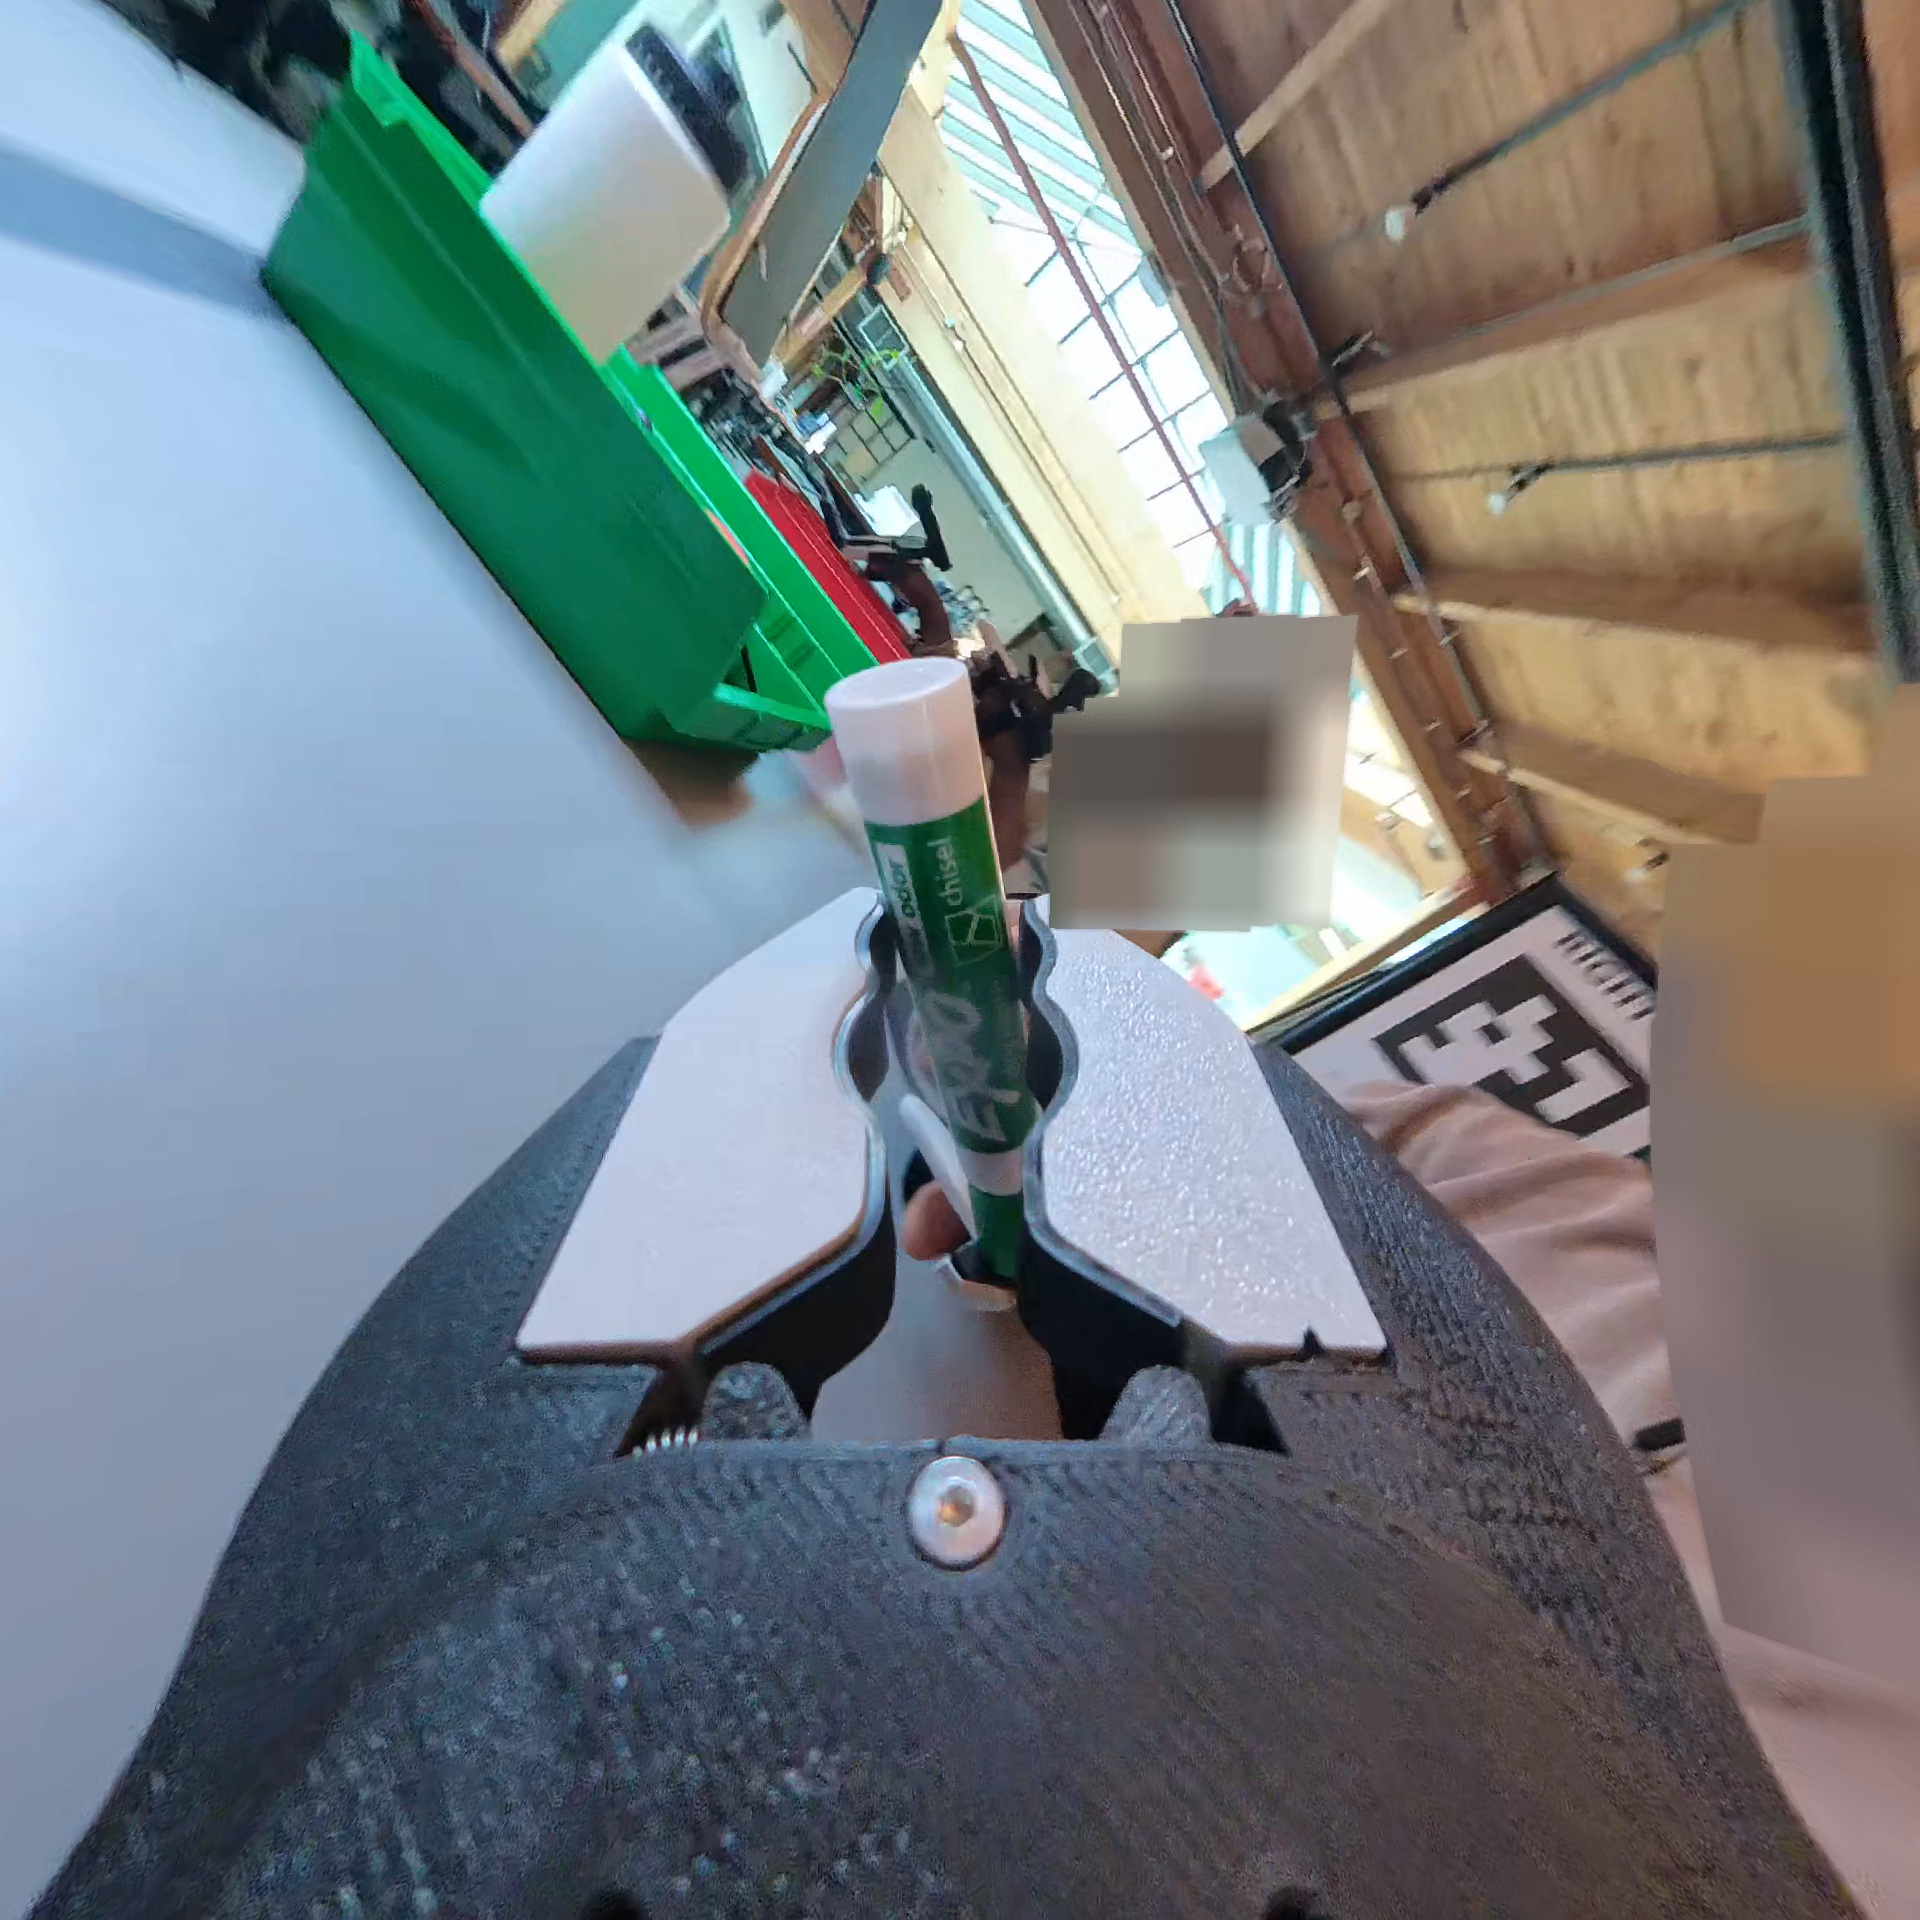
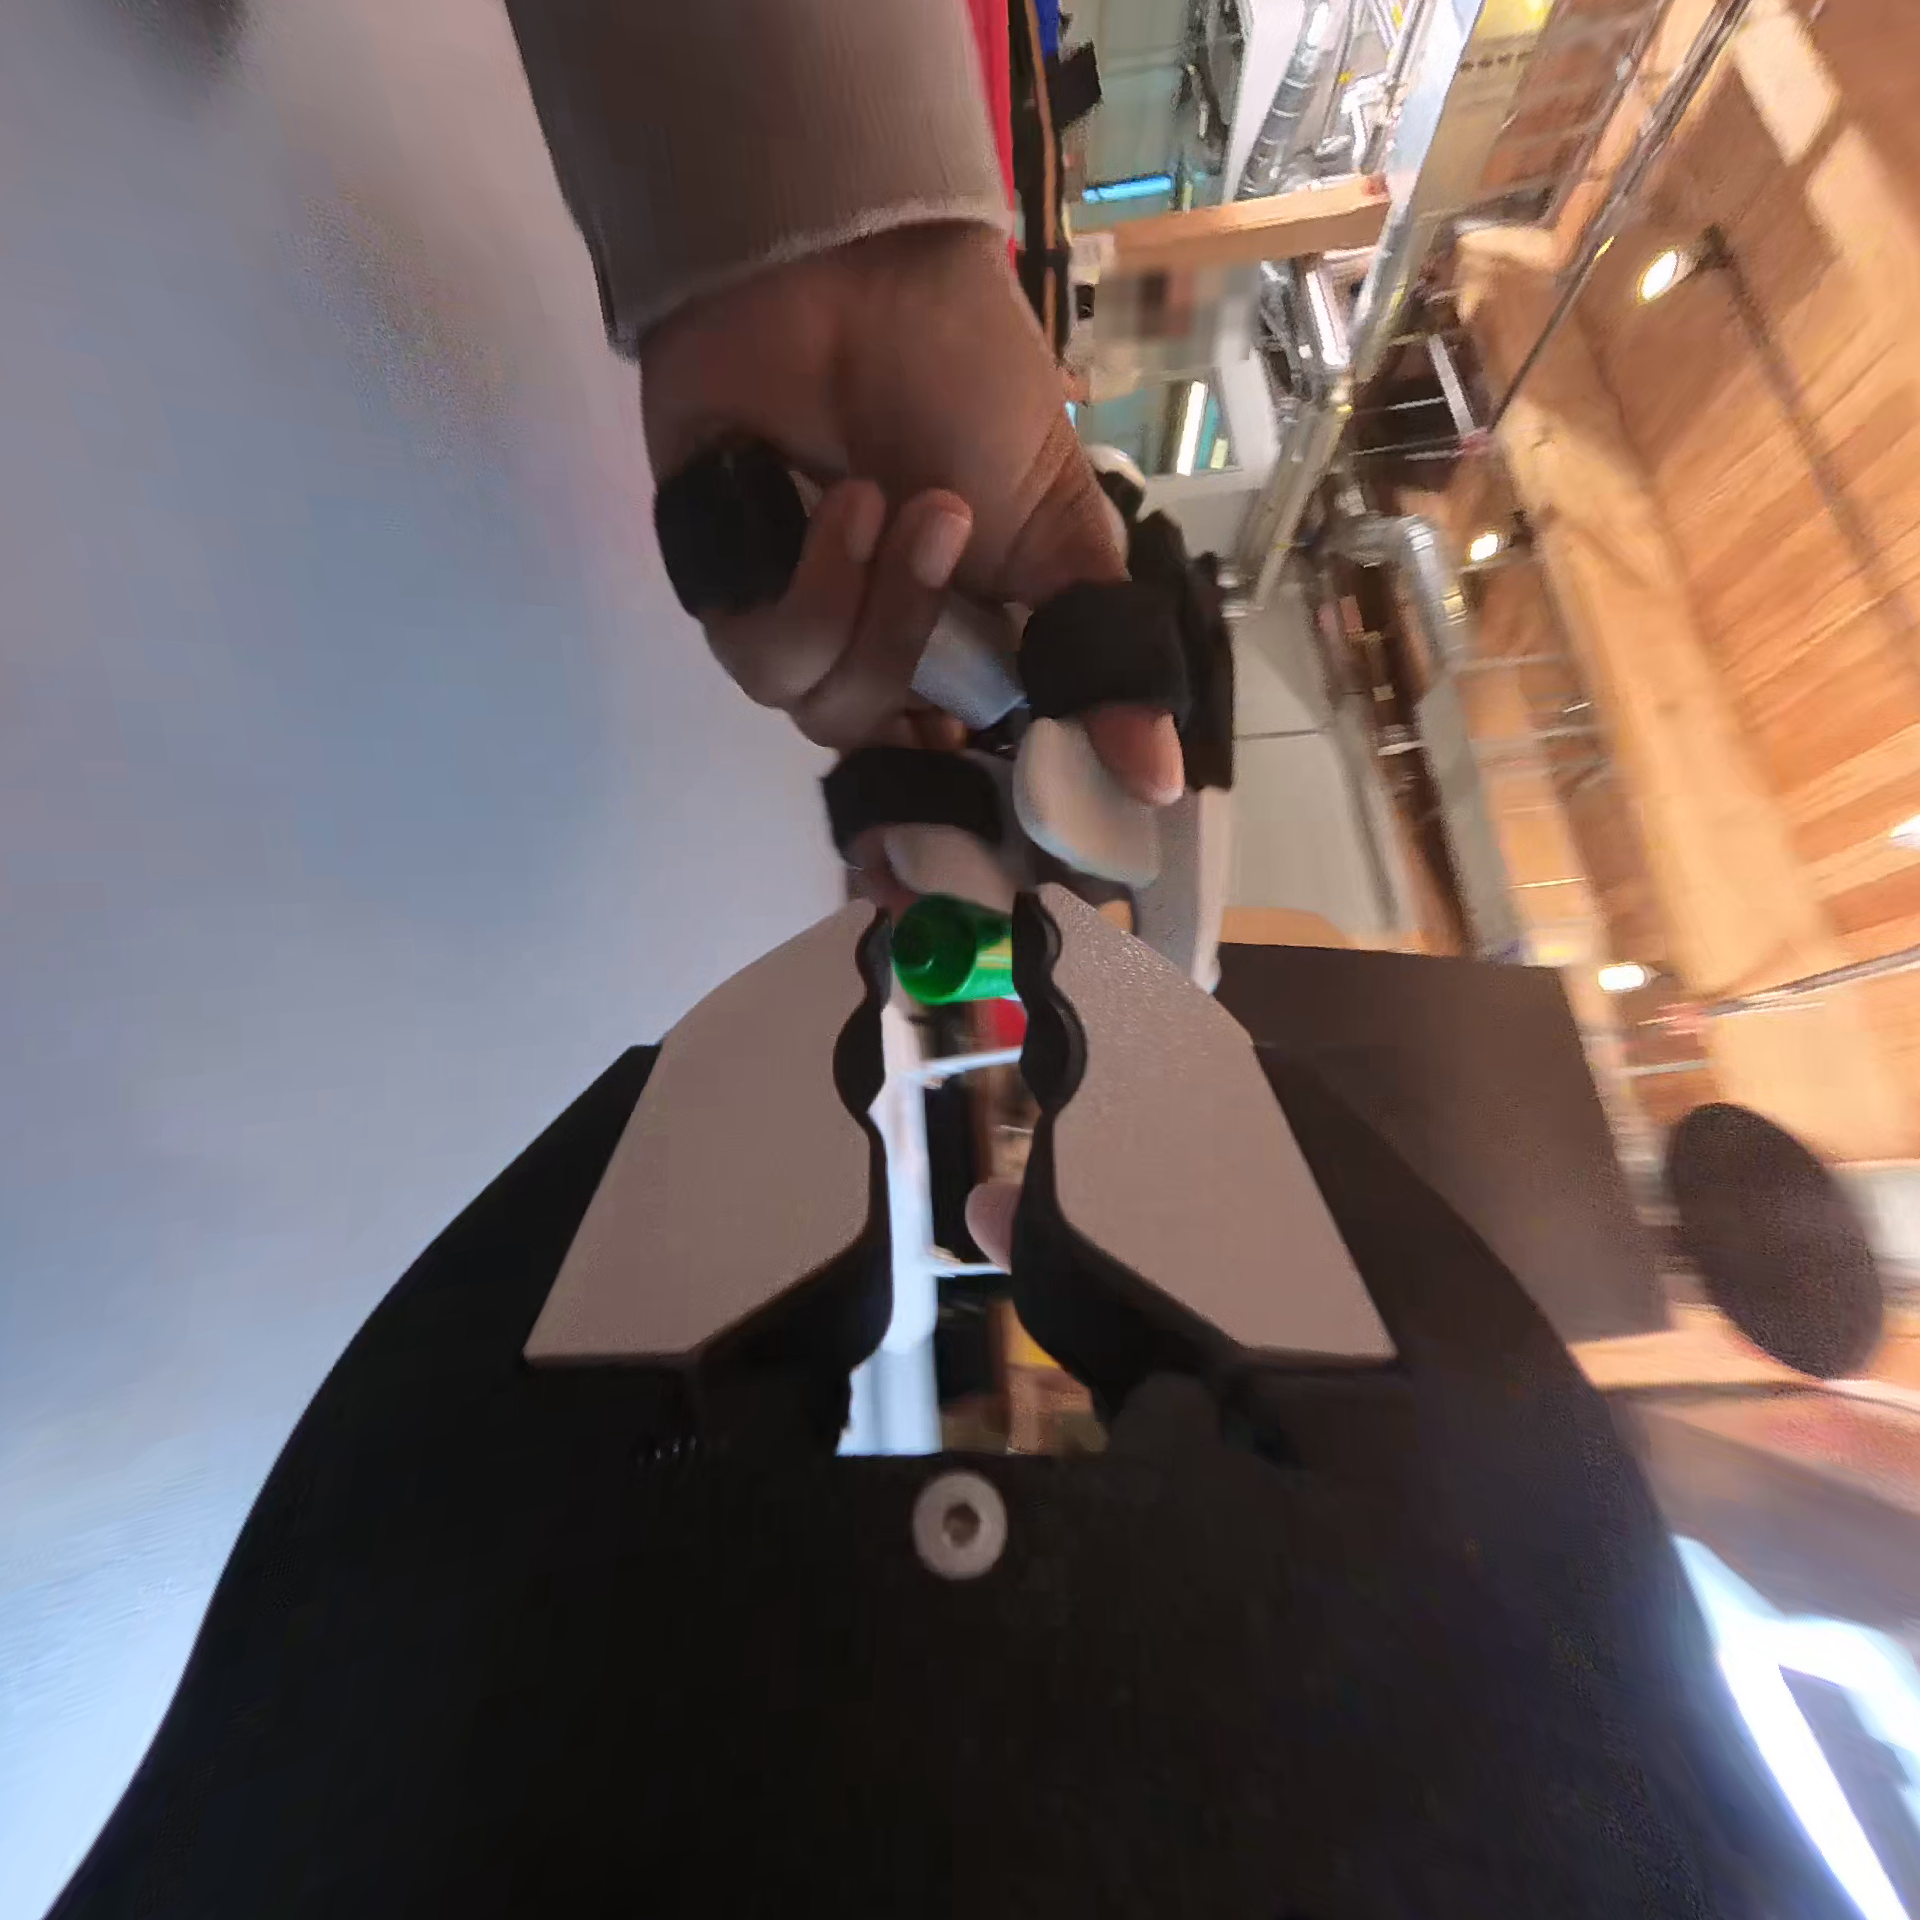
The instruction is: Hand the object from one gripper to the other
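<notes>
The green marker (image 1: 951, 987) is clamped mid-frame by the left gripper (image 1: 956, 935); its lower end is hidden. The right gripper (image 2: 951, 925) is held slightly apart around the marker's green end; contact cannot be told.

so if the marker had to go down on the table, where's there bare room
The white table is bare in front of the green bin, along its long side. It is crowded past the bin, where a white roll stands and a red bin follows. The marker sits in the left gripper.

green bin (image 1: 499, 436), white cylinder (image 1: 613, 208) above it, red bin (image 1: 821, 551), wooden ceiling (image 1: 1558, 312)
</notes>
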Tool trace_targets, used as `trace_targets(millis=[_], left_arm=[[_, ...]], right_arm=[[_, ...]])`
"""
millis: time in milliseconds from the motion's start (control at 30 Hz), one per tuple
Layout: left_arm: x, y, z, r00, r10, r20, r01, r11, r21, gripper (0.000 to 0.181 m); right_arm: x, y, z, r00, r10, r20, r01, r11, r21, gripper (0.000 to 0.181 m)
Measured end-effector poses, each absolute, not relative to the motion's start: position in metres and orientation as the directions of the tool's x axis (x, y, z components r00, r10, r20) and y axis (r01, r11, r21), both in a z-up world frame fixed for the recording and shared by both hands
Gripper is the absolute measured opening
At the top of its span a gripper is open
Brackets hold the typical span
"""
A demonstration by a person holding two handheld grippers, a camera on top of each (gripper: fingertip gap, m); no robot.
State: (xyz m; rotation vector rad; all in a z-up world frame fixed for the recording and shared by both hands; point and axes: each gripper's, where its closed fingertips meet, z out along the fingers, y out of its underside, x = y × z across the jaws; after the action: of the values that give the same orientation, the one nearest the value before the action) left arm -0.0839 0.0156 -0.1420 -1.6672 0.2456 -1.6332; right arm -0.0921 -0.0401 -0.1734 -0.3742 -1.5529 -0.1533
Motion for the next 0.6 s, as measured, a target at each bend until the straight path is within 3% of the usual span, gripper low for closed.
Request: trace_targets(millis=[33,133,233,333,400,500,600], left_arm=[[-0.088,0.016,-0.137,0.22,-0.671,0.708,0.361,-0.618,-0.698,0.021],[-0.101,0.016,-0.125,0.391,-0.767,0.508,0.285,-0.424,-0.86,0.02],[-0.103,0.008,-0.108,0.473,-0.831,0.294,0.218,-0.213,-0.953,0.021],[-0.094,-0.014,-0.081,0.438,-0.888,0.143,0.256,-0.029,-0.966,0.02],[-0.087,-0.027,-0.068,0.384,-0.915,0.122,0.326,0.011,-0.945,0.02],[-0.076,-0.04,-0.061,0.321,-0.939,0.121,0.403,0.02,-0.915,0.02],[-0.072,-0.044,-0.058,0.28,-0.95,0.141,0.448,-0.001,-0.894,0.02]], right_arm=[[-0.09,-0.043,-0.173,0.023,0.257,0.966,0.298,0.921,-0.252,0.022],[-0.087,-0.049,-0.175,-0.03,0.69,0.723,0.247,0.706,-0.664,0.03],[-0.085,-0.047,-0.167,-0.091,0.975,0.204,0.215,0.219,-0.952,0.043],[-0.082,-0.039,-0.157,-0.184,0.93,-0.32,0.179,-0.288,-0.941,0.056],[-0.079,-0.039,-0.145,-0.276,0.821,-0.5,0.122,-0.486,-0.866,0.056],[-0.073,-0.053,-0.122,-0.459,0.614,-0.642,0.106,-0.68,-0.726,0.045],[-0.071,-0.056,-0.114,-0.47,0.628,-0.62,0.059,-0.678,-0.732,0.021]])
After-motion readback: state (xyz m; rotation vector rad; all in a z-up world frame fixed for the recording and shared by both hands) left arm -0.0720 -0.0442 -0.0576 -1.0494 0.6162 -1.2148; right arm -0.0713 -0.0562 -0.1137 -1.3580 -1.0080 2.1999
